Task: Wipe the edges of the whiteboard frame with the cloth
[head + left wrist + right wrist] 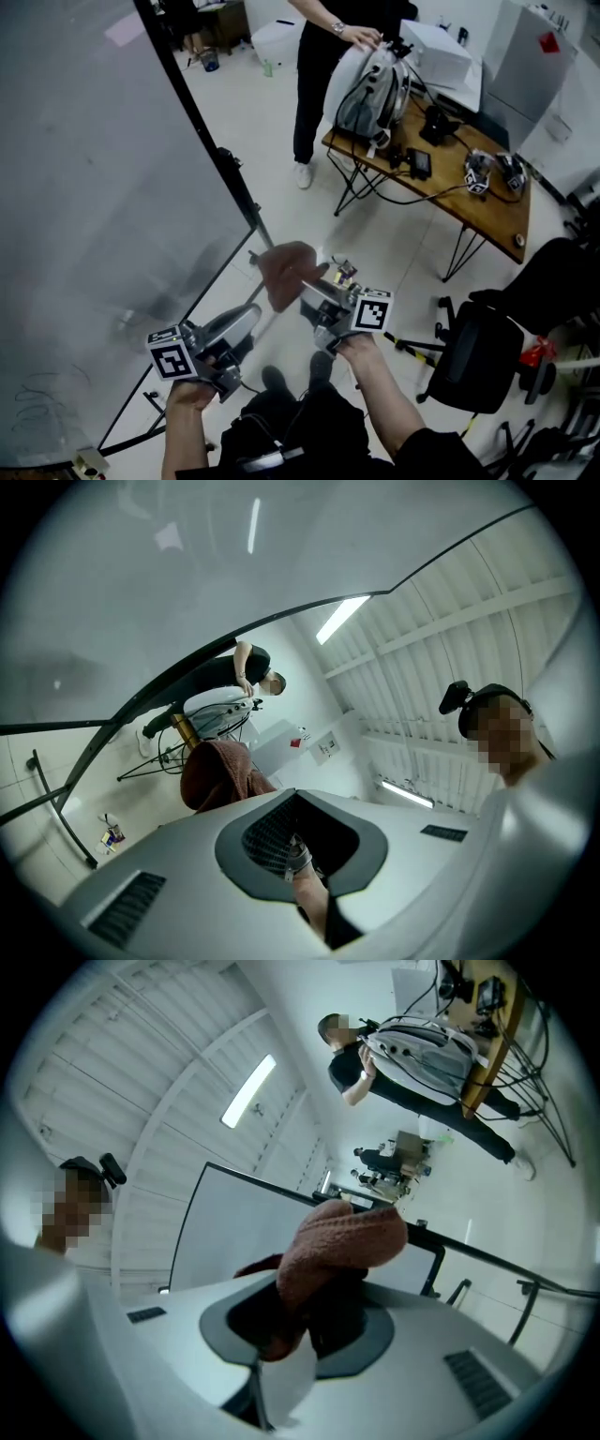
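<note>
Your right gripper (305,286) had its 2 jaws clamped on the brown cloth (284,270), which bunched out ahead of them in a thick fold, just off the lower corner of the whiteboard frame (201,131). I could not tell whether the cloth met the frame there. Your left gripper (246,319) sat just outside the frame's bottom edge, its jaws drawn together with nothing between them. To wipe well, I judged you needed to turn the fold flat against the black bar, so that towel and not jaw tip pressed on it. You could then run along 1 edge at a time from that corner with steady contact. The loose bunch looked likely to roll or slip off so narrow a bar, so a slow pass seemed wise. Bracing the frame near the corner with the left gripper might have stopped it swinging.
</note>
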{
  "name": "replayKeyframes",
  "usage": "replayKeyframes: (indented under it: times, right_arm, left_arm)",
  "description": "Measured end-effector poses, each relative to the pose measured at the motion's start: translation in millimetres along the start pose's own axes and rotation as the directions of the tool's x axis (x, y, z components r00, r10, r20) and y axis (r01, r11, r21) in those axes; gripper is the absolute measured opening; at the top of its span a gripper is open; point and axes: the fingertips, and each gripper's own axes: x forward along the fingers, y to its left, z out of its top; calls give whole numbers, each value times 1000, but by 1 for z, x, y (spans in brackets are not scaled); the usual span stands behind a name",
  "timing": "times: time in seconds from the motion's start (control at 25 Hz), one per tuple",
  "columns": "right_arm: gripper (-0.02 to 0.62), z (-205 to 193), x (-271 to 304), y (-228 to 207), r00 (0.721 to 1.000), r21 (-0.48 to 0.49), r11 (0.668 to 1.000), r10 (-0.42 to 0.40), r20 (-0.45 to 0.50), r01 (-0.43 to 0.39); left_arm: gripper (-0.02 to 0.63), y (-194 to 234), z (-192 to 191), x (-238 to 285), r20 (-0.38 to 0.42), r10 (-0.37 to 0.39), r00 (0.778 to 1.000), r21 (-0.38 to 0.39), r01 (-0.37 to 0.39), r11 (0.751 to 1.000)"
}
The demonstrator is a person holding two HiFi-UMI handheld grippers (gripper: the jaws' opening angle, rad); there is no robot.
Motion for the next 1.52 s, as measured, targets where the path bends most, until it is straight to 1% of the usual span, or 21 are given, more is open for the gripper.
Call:
replayKeyframes:
  times: [0.12,0.24,0.4,0.52,0.64,0.76,0.84,0.96,1.16,1.32,1.44,1.52]
  right_arm:
    - [101,0,-6,21,1000,-28,1000,3,24,-2]
    - [101,-6,-5,48,999,-57,998,15,50,-12]
    - [101,-38,6,93,997,-89,996,25,78,-18]
    - [101,-69,12,126,996,-124,992,7,94,5]
    - [101,-97,9,155,993,-169,985,-25,113,44]
    - [100,-122,-5,175,987,-165,983,-55,152,80]
    - [100,-131,-14,188,982,-180,978,-74,175,105]
    - [100,-139,-20,210,979,-210,971,-71,191,112]
    - [100,-143,-10,235,981,-223,974,-2,192,46]
    - [100,-135,-16,251,985,-271,962,23,173,25]
    - [99,-123,-29,258,986,-302,953,36,163,15]
    - [98,-117,-36,260,986,-306,952,46,159,5]
  left_arm:
    - [-5,-15,1,-11,7,-17,1000,25,17,1000]
    - [-5,-32,-2,-25,-6,-52,999,43,52,998]
    - [-5,-50,-10,-61,-23,-91,996,42,91,995]
    - [-5,-64,-15,-89,-31,-120,992,41,122,992]
    - [-5,-78,-25,-111,-46,-173,984,37,174,984]
    - [-5,-90,-40,-125,-68,-221,973,25,223,974]
    - [-5,-101,-49,-129,-83,-248,965,17,250,968]
    - [-5,-119,-58,-135,-92,-275,957,13,277,961]
    - [-5,-140,-53,-149,-63,-285,957,64,289,955]
    - [-5,-148,-48,-146,-22,-301,953,74,302,951]
    - [-5,-157,-50,-134,-9,-324,946,75,324,943]
    - [-5,-163,-52,-126,-5,-340,940,80,339,937]
